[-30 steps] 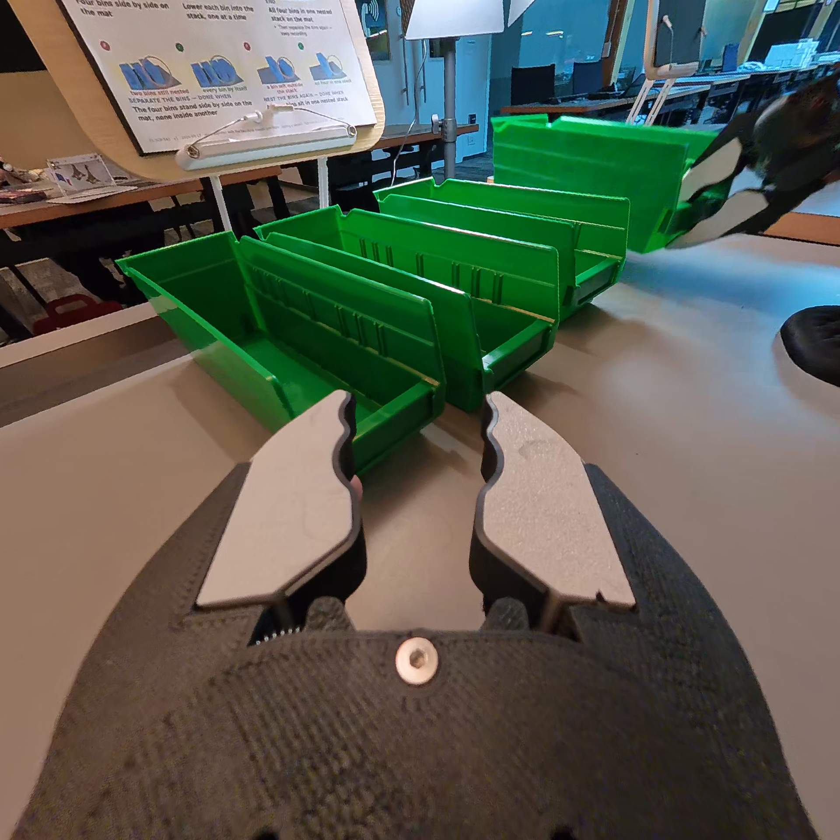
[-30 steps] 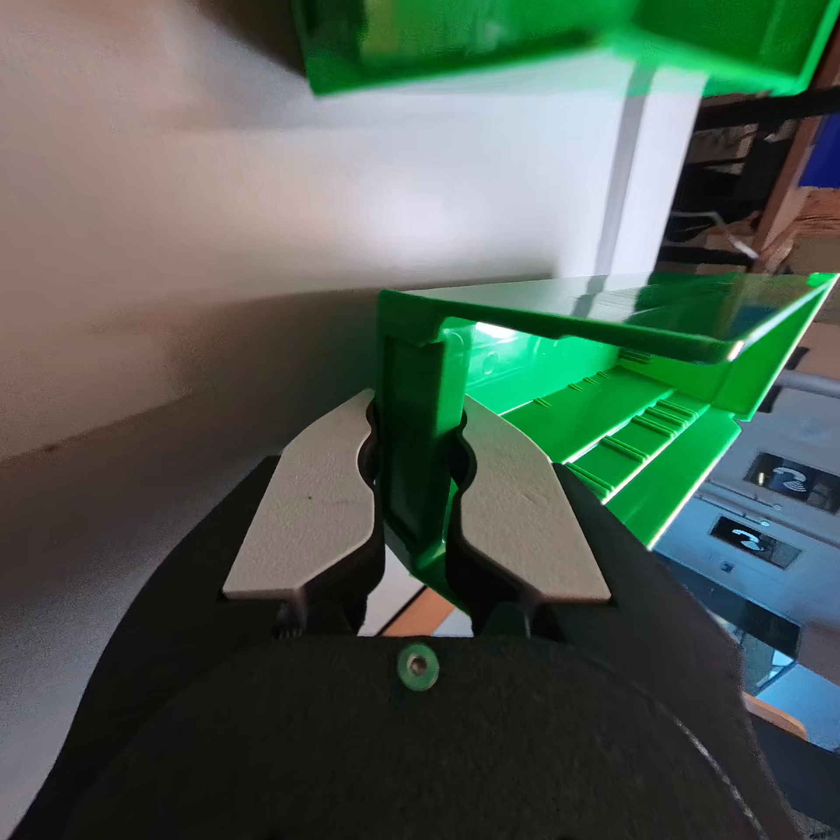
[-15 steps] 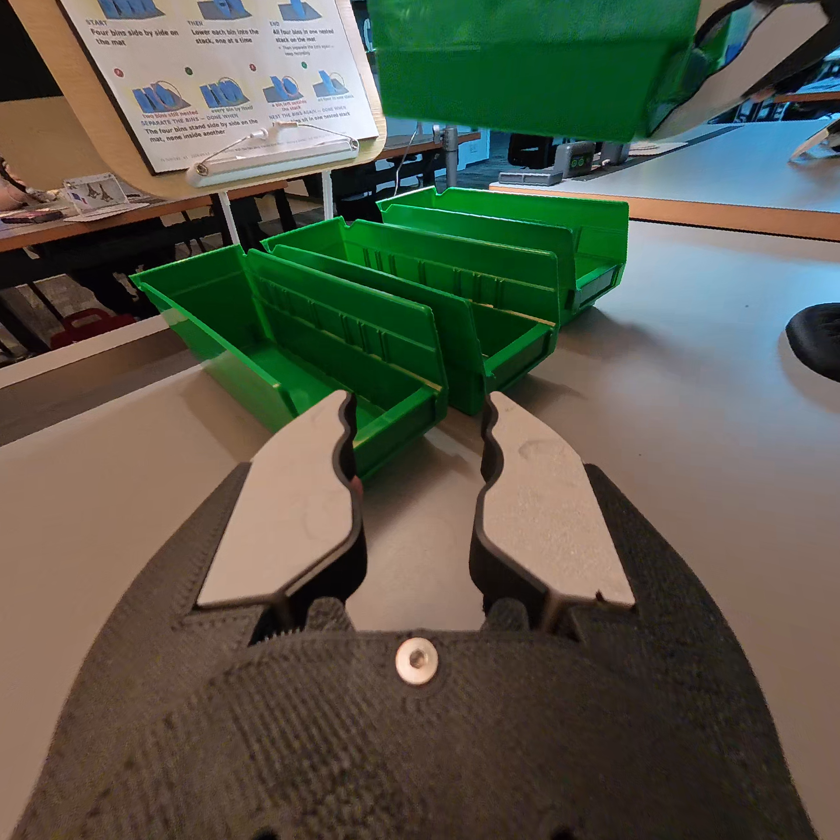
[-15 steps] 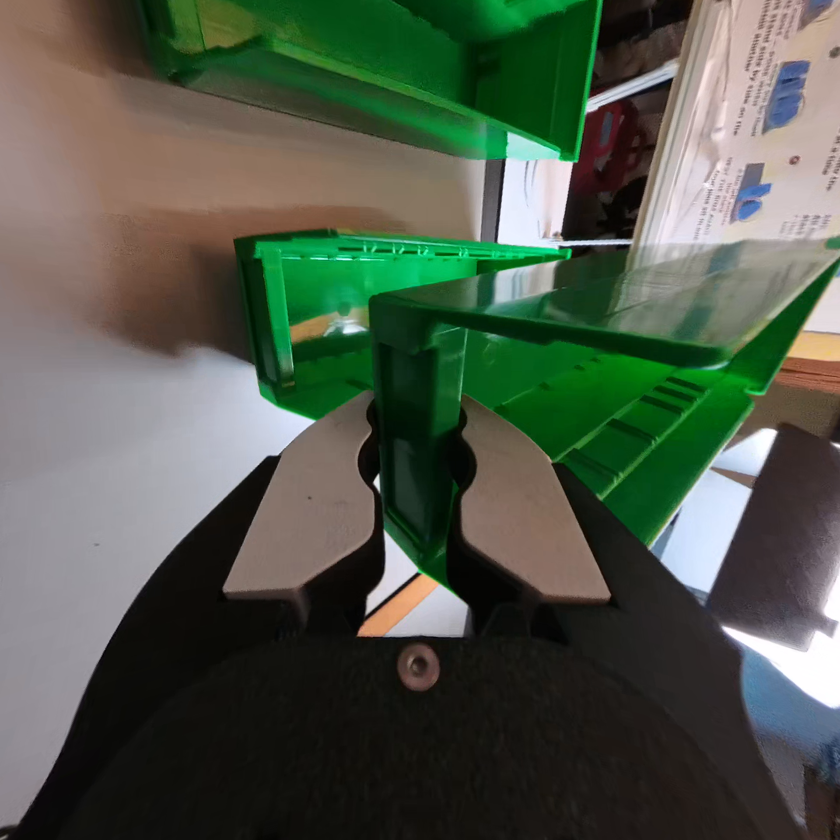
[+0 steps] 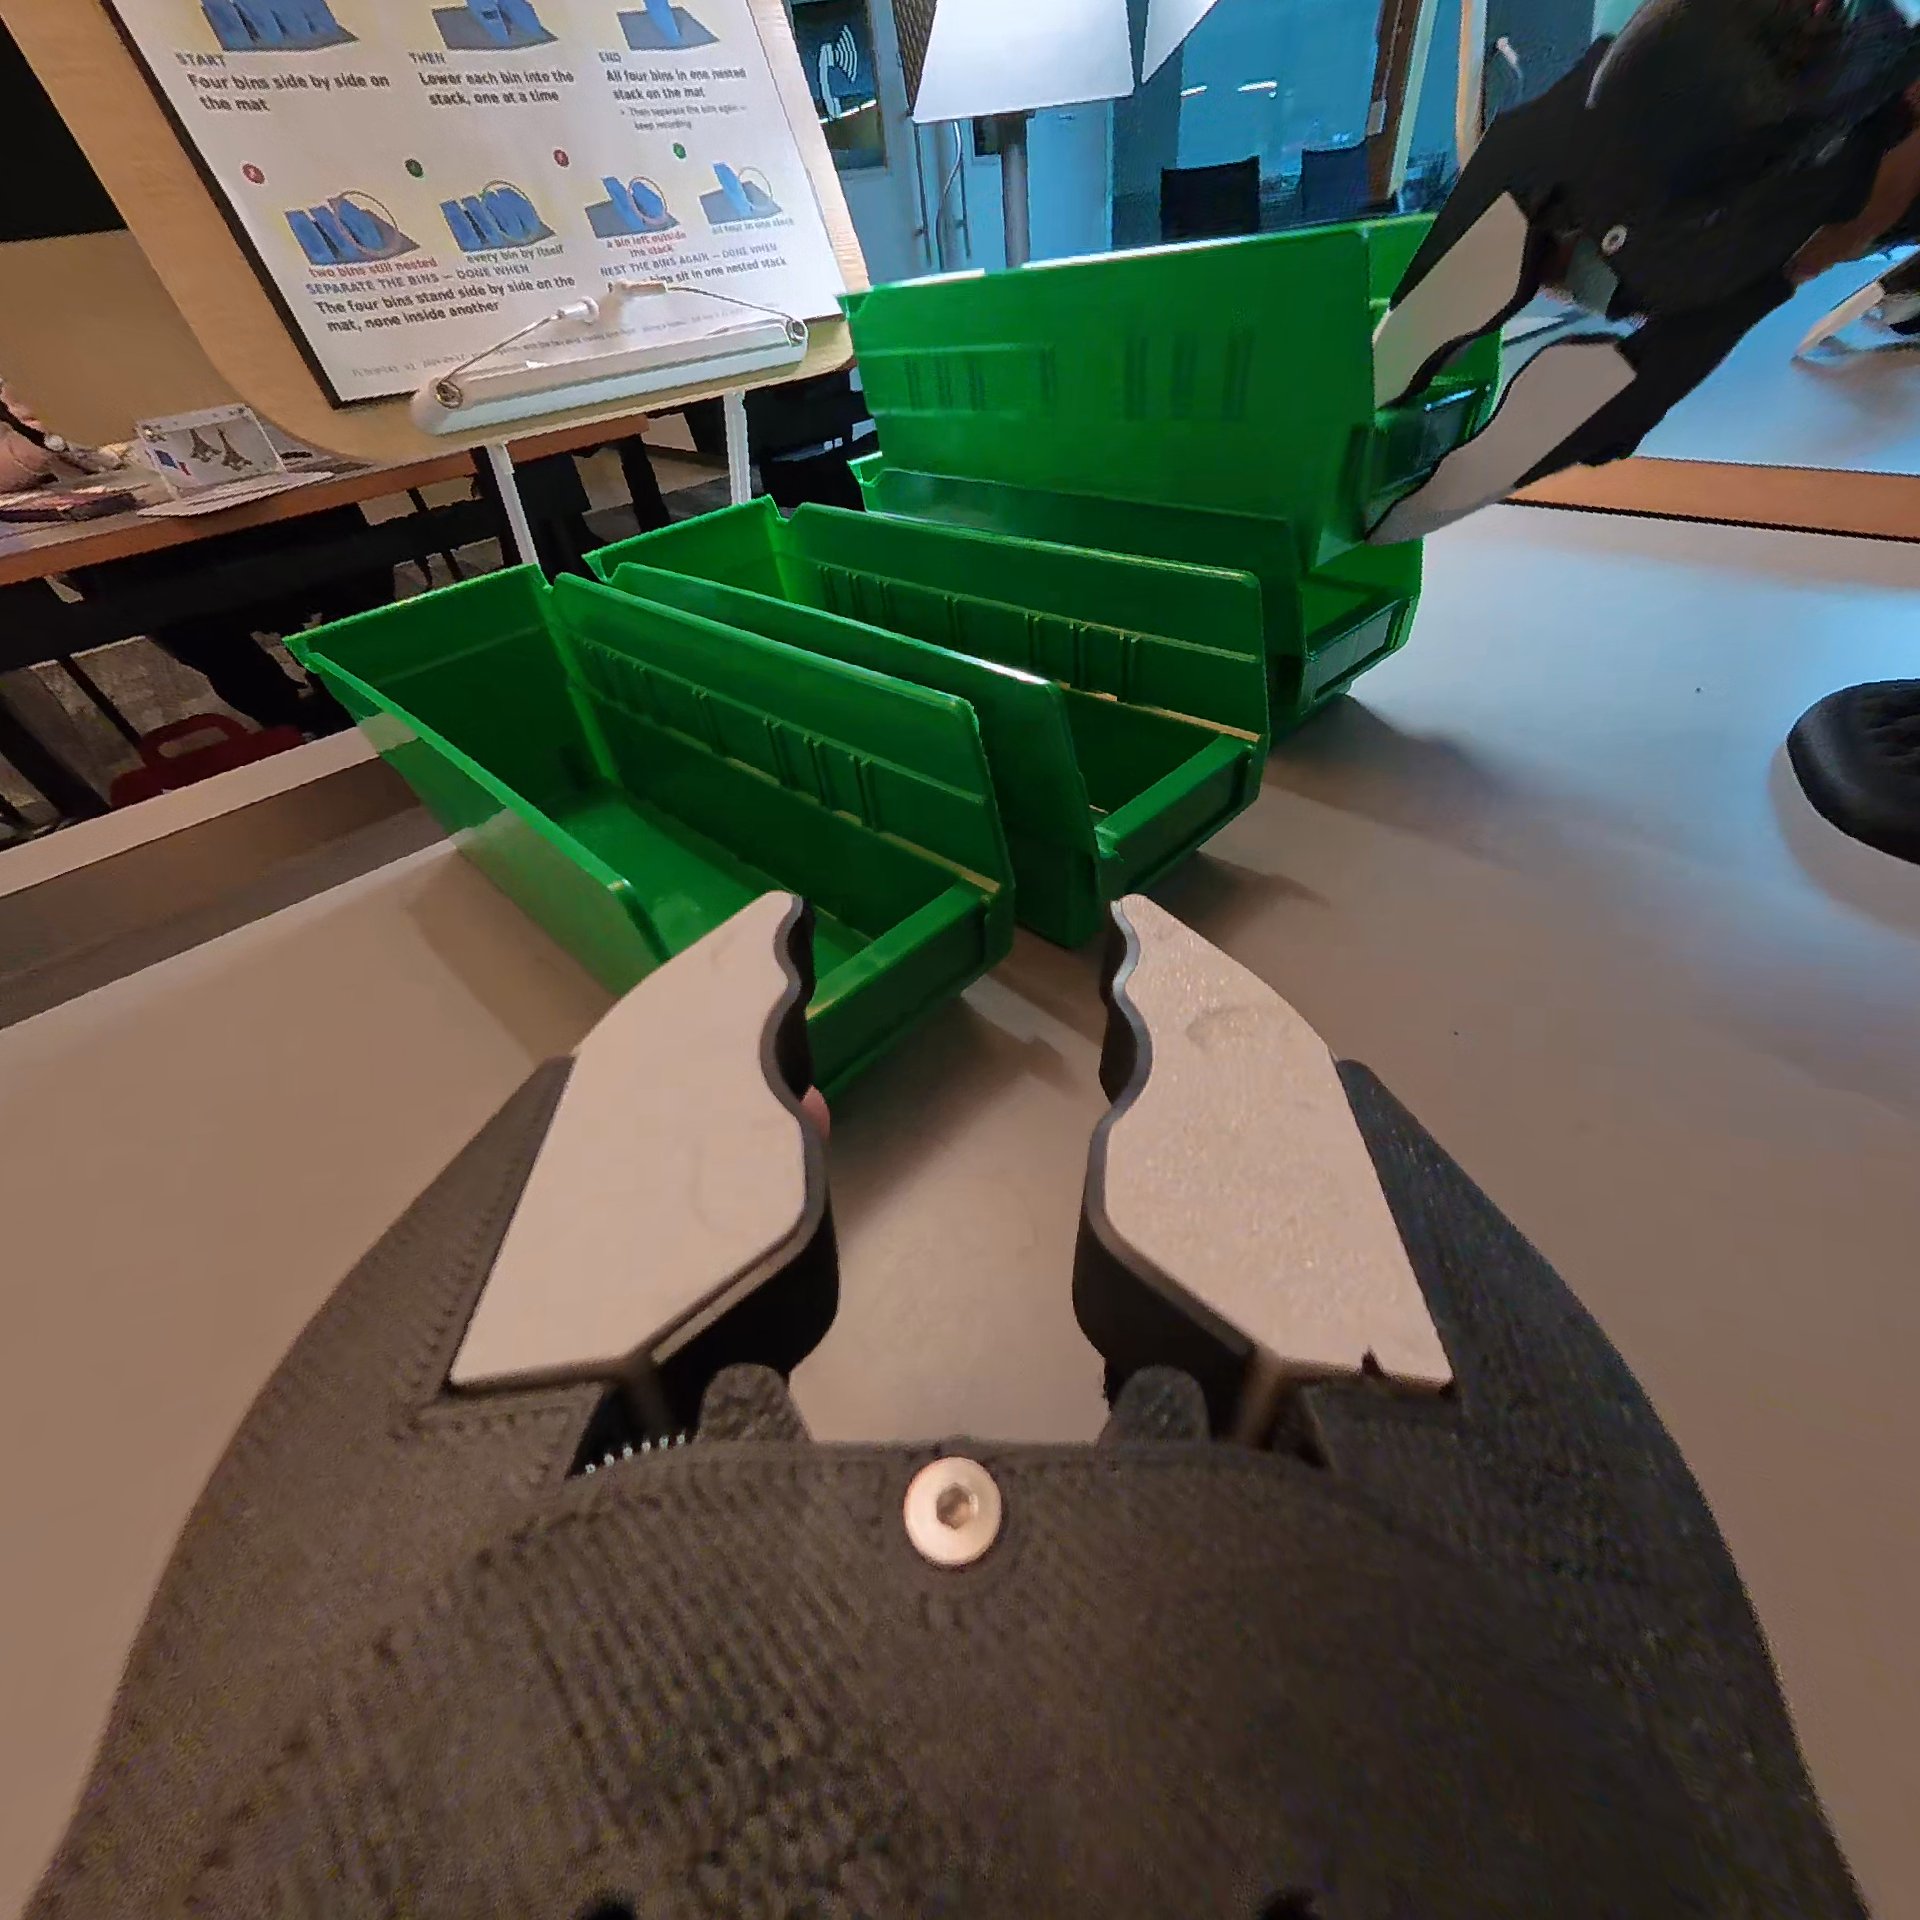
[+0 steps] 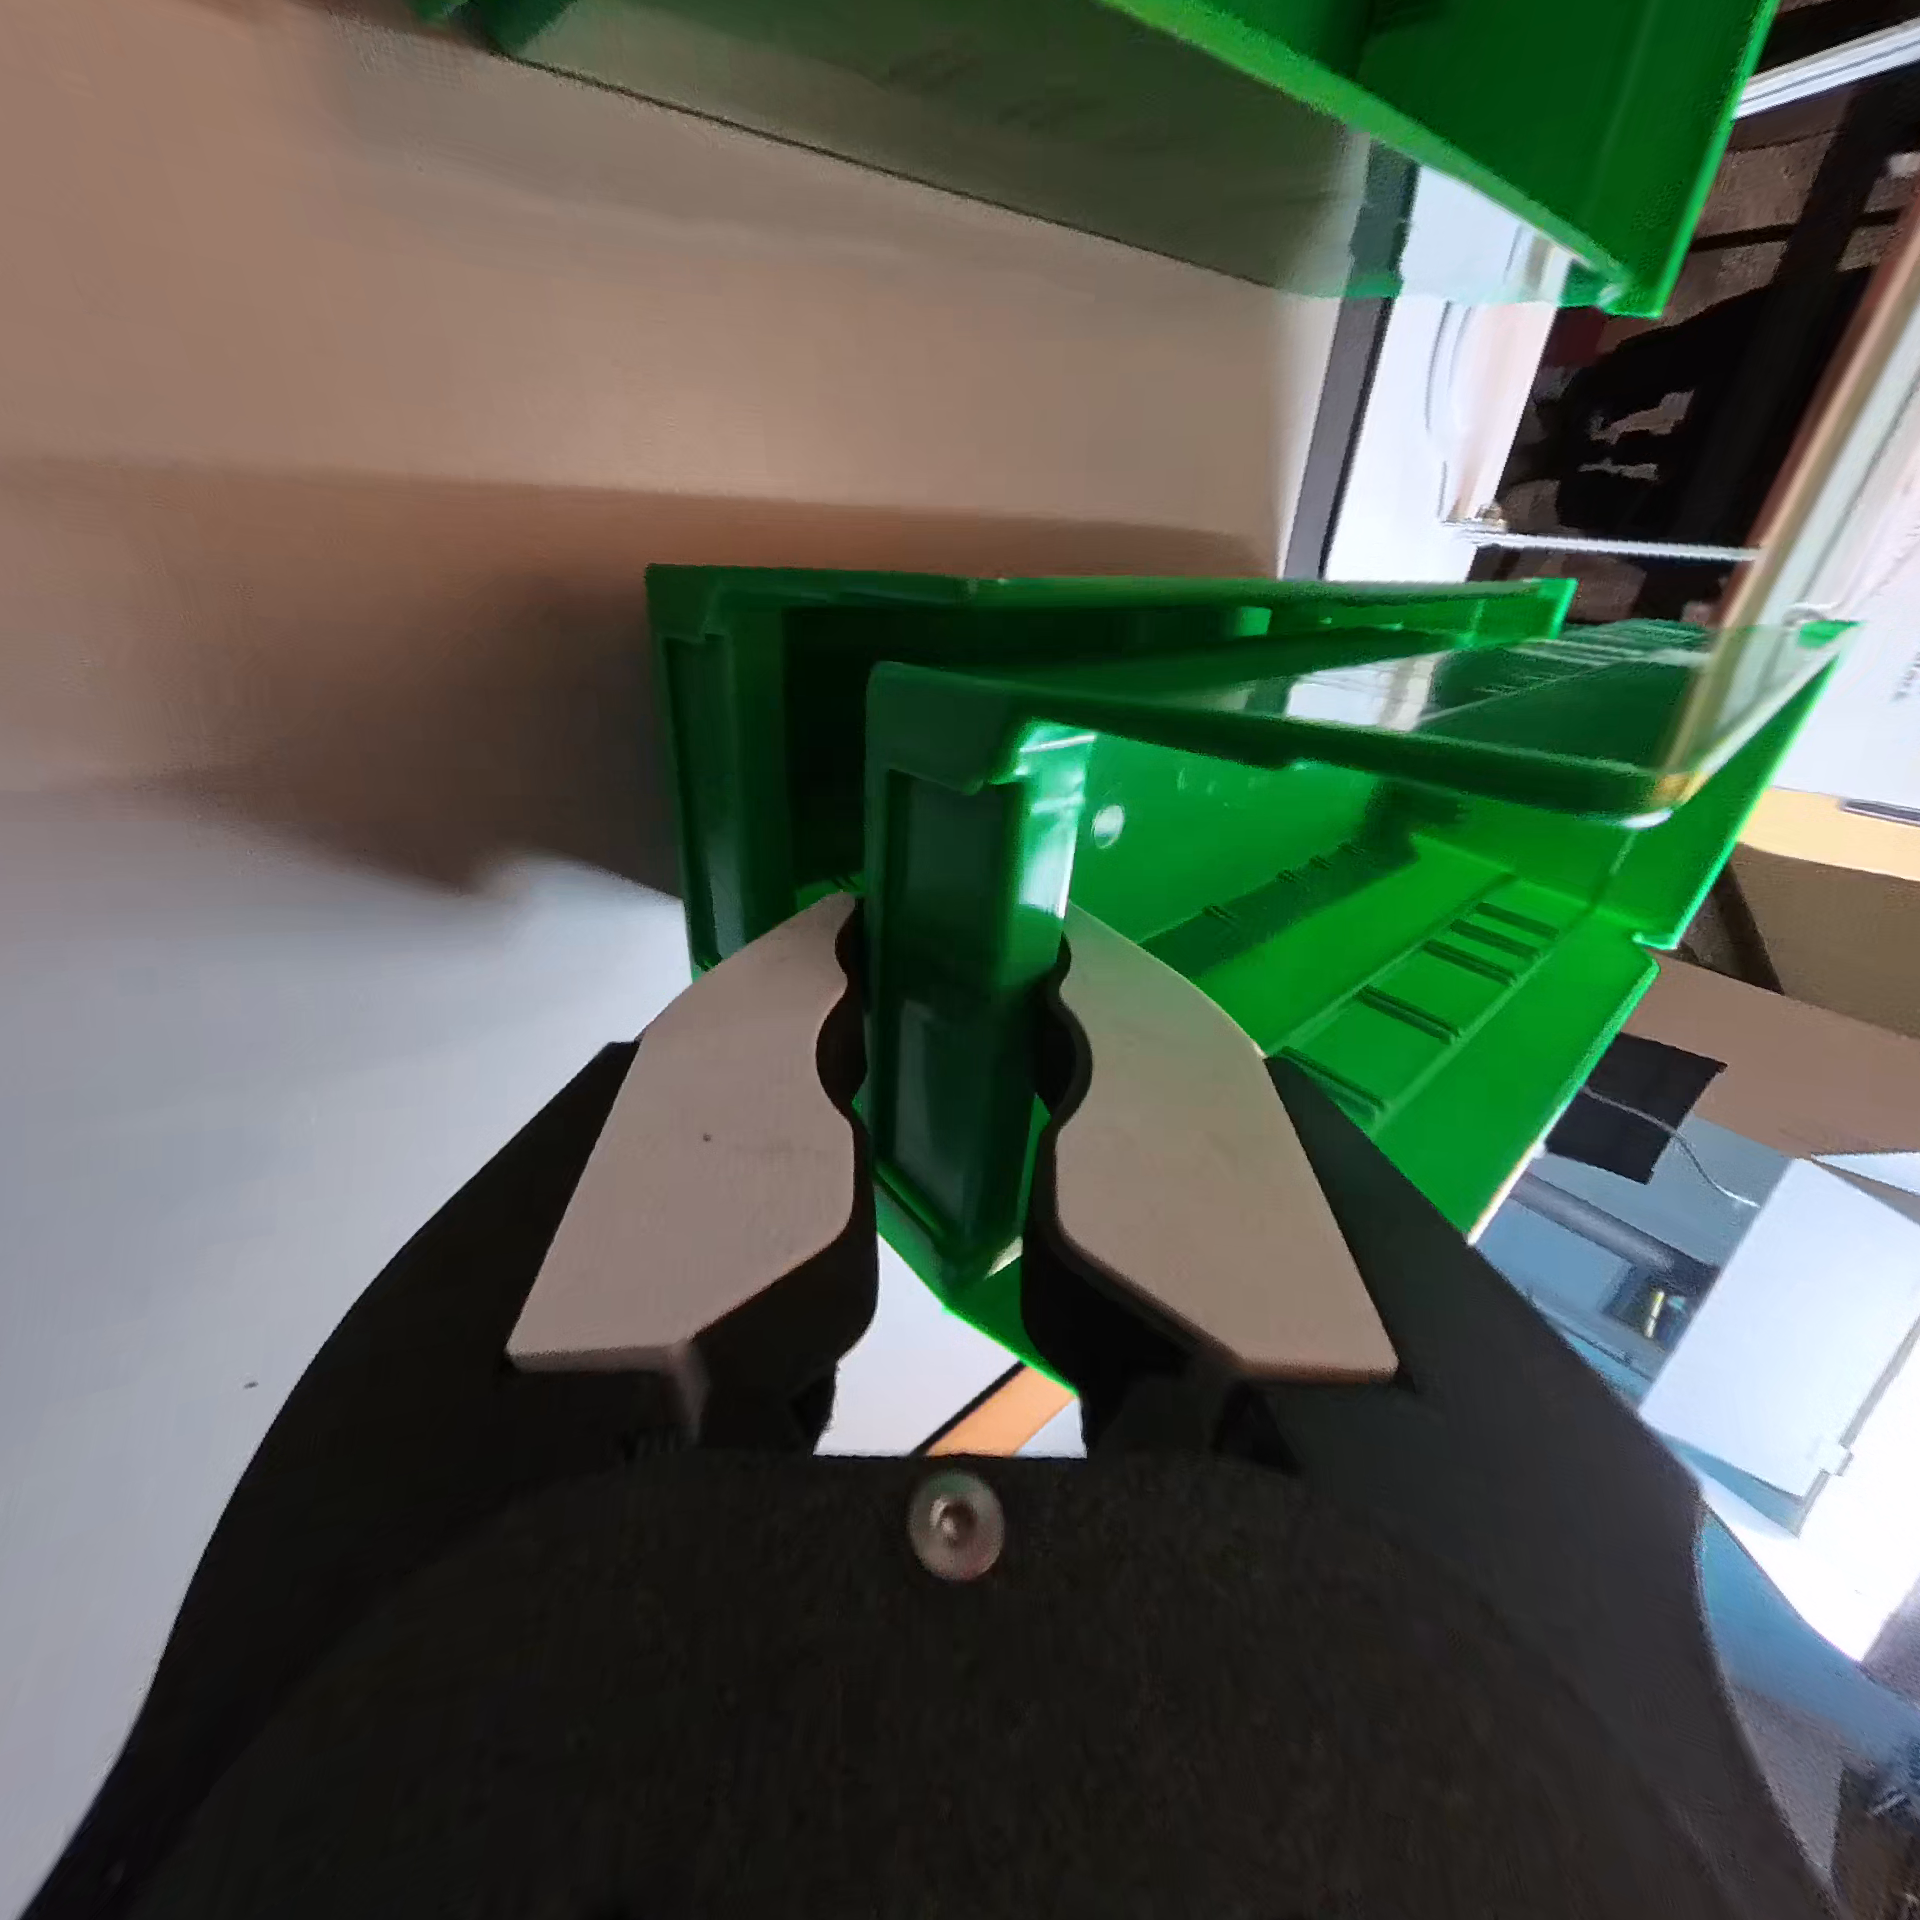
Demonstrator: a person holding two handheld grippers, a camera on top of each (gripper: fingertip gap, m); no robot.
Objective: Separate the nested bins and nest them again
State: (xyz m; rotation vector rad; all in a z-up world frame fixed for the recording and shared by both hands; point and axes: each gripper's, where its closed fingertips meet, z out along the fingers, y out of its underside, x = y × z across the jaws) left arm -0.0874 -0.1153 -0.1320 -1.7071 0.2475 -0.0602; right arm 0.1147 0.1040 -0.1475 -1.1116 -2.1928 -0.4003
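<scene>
Several green plastic bins are on the grey table. In the left wrist view the nearest bin (image 5: pixel 665 790) and a second bin (image 5: pixel 1039 665) stand side by side, with a third bin (image 5: pixel 1340 623) behind them. My right gripper (image 5: pixel 1455 457) is shut on the front lip of a fourth bin (image 5: pixel 1122 353) and holds it tilted, partly inside the third bin. In the right wrist view my right gripper (image 6: pixel 961 935) grips that lip of the held bin (image 6: pixel 1351 935), with the third bin (image 6: pixel 748 727) just behind. My left gripper (image 5: pixel 951 914) is open and empty, low over the table before the nearest bin.
An instruction board (image 5: pixel 468 177) on a stand rises behind the bins. A black round object (image 5: pixel 1860 758) lies at the table's right edge. Another desk (image 5: pixel 260 509) with small items is at the far left. Bare table surface (image 5: pixel 1558 987) lies right of the bins. The left gripper's tips are roughly 30 cm from the right gripper's.
My right gripper has carried the held bin from the far right, over the row, and lowered it into the third bin. My left gripper has stayed put and open.
</scene>
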